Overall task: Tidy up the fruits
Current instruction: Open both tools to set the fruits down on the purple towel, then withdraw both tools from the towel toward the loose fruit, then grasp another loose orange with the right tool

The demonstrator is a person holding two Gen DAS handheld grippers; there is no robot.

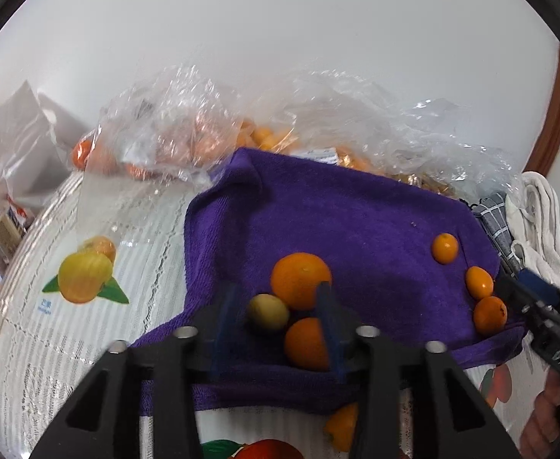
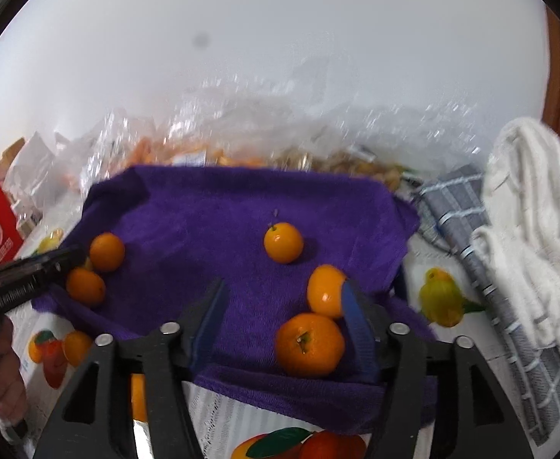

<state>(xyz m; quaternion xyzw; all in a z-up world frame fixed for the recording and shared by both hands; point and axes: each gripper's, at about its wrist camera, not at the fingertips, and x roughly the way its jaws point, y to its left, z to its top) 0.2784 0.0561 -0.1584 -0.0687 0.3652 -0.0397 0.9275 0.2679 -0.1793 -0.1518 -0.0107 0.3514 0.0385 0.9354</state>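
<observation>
Purple towel (image 1: pixel 356 210), perhaps six fruits (image 1: pixel 301 279)

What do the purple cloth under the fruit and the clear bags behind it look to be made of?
Purple cloth: seemingly terry or microfibre towelling, matte, with fuzzy pile and soft folded edges. Clear bags: thin plastic film, glossy, crinkled with bright glints, orange fruit showing through.
</observation>
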